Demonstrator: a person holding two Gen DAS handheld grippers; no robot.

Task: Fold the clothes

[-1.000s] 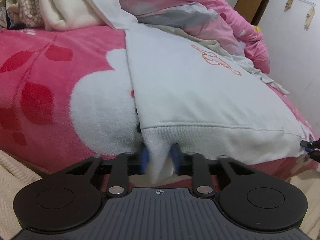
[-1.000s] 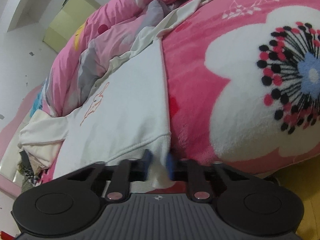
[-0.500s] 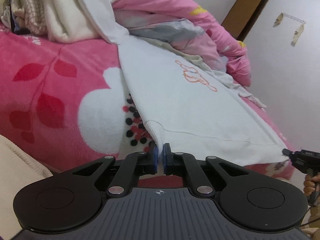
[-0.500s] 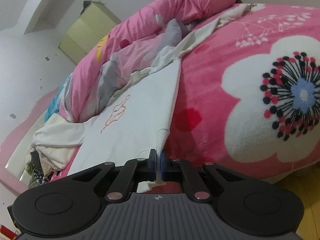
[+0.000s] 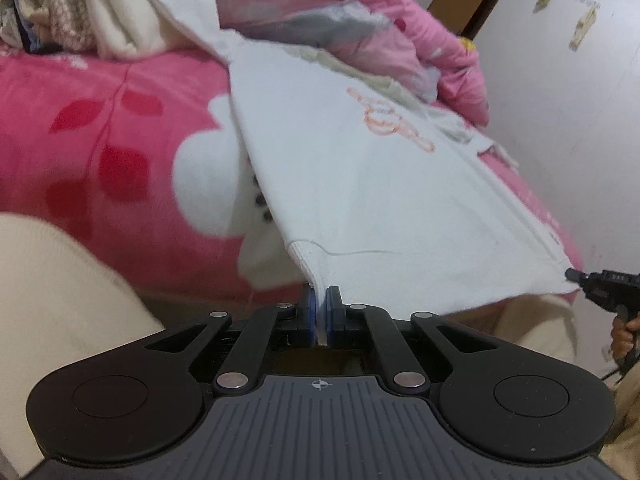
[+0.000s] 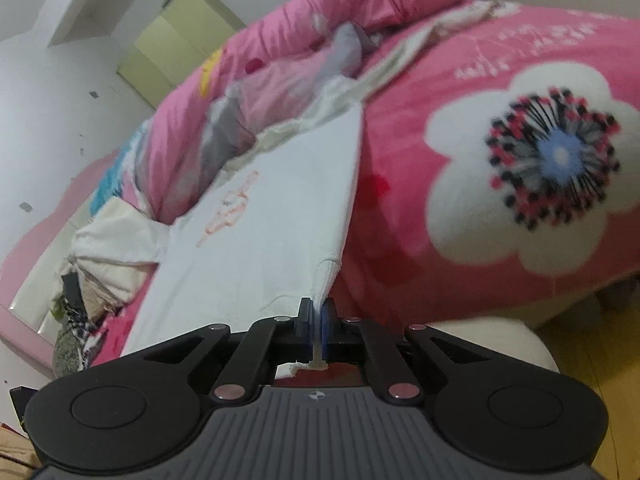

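Left wrist view: left gripper clamped on white sweatshirt hem corner, right gripper clamped on the other; garment stretches away lengthwise from bed near edge toward crumpled quilt.

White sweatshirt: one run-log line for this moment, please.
left gripper: shut on hem corner | right gripper: shut on other corner | white sweatshirt: hem lifted off bed

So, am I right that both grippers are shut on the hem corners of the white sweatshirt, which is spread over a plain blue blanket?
Not quite: the blanket is pink with big white flowers, not plain blue, as the right wrist view shows. The rest holds: the left gripper and right gripper are each shut on a hem corner of the white sweatshirt.
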